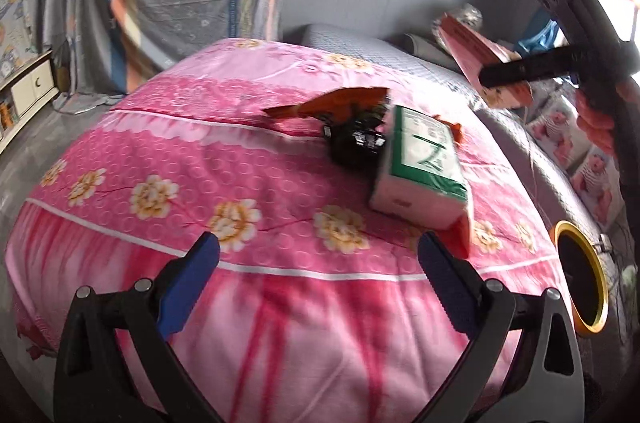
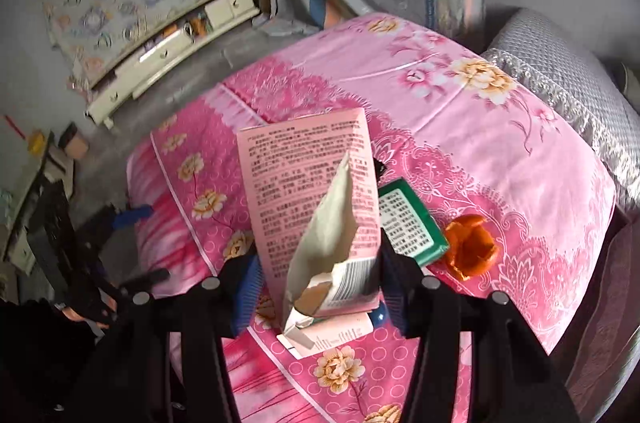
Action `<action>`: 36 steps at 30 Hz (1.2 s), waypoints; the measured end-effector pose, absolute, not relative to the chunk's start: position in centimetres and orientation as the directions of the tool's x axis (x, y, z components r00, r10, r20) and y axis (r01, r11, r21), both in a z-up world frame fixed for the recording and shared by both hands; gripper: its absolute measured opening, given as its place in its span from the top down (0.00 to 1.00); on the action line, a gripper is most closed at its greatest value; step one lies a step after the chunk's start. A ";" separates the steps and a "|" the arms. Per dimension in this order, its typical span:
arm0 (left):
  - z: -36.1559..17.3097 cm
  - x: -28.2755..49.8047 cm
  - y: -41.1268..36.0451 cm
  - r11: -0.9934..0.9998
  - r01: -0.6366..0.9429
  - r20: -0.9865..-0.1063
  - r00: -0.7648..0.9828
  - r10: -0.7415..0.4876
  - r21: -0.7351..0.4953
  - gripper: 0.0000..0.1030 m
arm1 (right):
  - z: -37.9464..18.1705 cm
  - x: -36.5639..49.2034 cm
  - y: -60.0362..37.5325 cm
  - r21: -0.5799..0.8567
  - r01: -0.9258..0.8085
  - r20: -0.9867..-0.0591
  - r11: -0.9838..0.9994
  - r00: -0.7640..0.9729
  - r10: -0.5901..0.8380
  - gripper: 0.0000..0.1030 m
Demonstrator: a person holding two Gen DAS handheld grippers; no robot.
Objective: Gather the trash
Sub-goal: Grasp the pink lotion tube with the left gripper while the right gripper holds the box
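Right gripper pinches a pink box (flap torn open) above the bed; left gripper spread, nothing between, near green box.

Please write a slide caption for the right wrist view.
Right gripper lifts a pink carton above the floral bedspread.

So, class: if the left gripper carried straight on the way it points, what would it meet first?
Probably the pink floral bedspread: the left gripper, jaws open and empty, tilts down at bare cover. The green-and-white box lies beyond, right of that line, though depth is uncertain.
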State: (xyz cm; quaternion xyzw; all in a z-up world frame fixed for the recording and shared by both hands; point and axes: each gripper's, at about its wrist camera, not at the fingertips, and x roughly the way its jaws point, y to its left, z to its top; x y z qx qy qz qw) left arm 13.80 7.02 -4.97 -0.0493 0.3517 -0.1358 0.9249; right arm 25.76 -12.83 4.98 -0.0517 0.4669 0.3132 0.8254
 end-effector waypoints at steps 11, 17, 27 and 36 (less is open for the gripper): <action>-7.3 15.5 -4.8 0.903 0.366 -0.730 0.551 -0.404 -0.224 0.08 | 5.4 18.7 -21.2 0.353 -0.521 -0.632 0.777 0.479 0.609 0.51; -8.8 17.4 -6.8 0.914 0.310 -0.770 0.504 -0.392 -0.262 0.12 | 5.4 16.8 -24.0 0.379 -0.528 -0.574 0.760 0.510 0.640 0.50; -9.7 19.3 -8.7 0.943 0.255 -0.803 0.504 -0.317 -0.212 0.35 | 5.2 14.5 -27.7 0.424 -0.529 -0.490 0.735 0.549 0.677 0.50; -9.5 19.2 -9.7 0.950 0.254 -0.801 0.522 -0.295 -0.184 0.84 | 5.2 12.8 -30.2 0.441 -0.486 -0.464 0.755 0.596 0.655 0.50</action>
